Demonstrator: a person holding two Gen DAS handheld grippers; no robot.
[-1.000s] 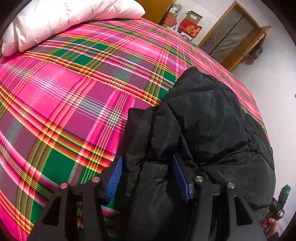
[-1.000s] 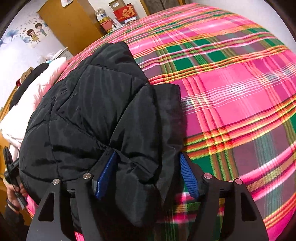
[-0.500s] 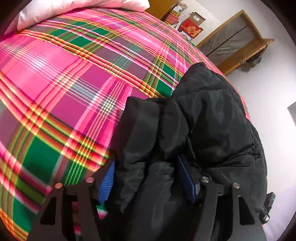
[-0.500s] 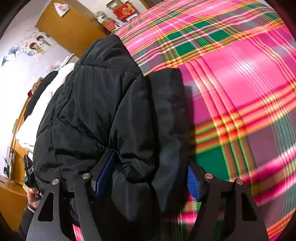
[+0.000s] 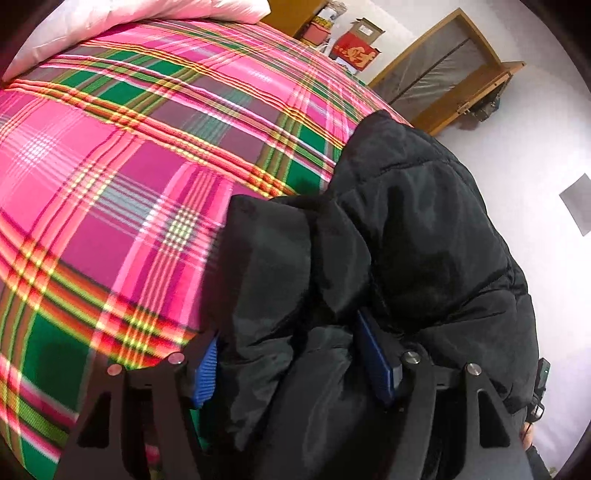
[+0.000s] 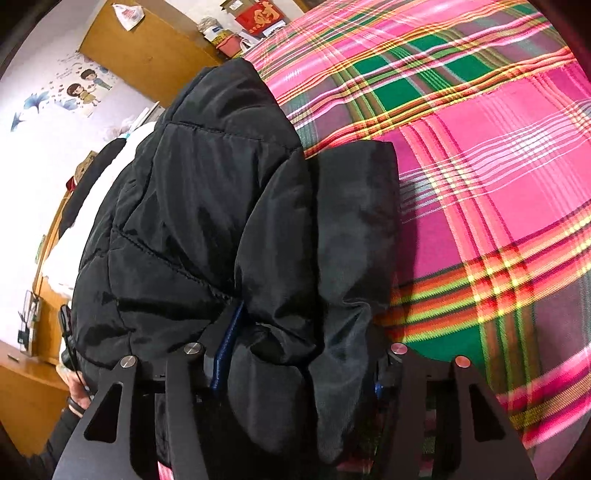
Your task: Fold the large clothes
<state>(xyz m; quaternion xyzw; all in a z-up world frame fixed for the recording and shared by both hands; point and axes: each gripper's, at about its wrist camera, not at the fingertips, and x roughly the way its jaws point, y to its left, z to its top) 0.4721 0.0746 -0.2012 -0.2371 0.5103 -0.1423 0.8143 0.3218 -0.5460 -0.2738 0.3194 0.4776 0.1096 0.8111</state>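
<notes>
A black puffer jacket (image 5: pixel 406 240) is bunched up and held above a bed with a pink and green plaid cover (image 5: pixel 129 177). My left gripper (image 5: pixel 291 362) is shut on a thick fold of the jacket, its blue pads pressed into the fabric. In the right wrist view the jacket (image 6: pixel 207 206) hangs between me and the bed (image 6: pixel 498 166). My right gripper (image 6: pixel 299 362) is shut on another thick fold of it. The right-hand pad is hidden by fabric.
A white pillow (image 5: pixel 147 26) lies at the head of the bed. A wooden door frame (image 5: pixel 454 70) and red boxes (image 5: pixel 356 51) stand beyond the bed. A wooden cabinet (image 6: pixel 147 48) and a white wall with stickers (image 6: pixel 74 92) stand to the left.
Both grippers have lifted the jacket higher and tilted; the bed has dropped away and the jacket fills more of both views. Both grips hold.
</notes>
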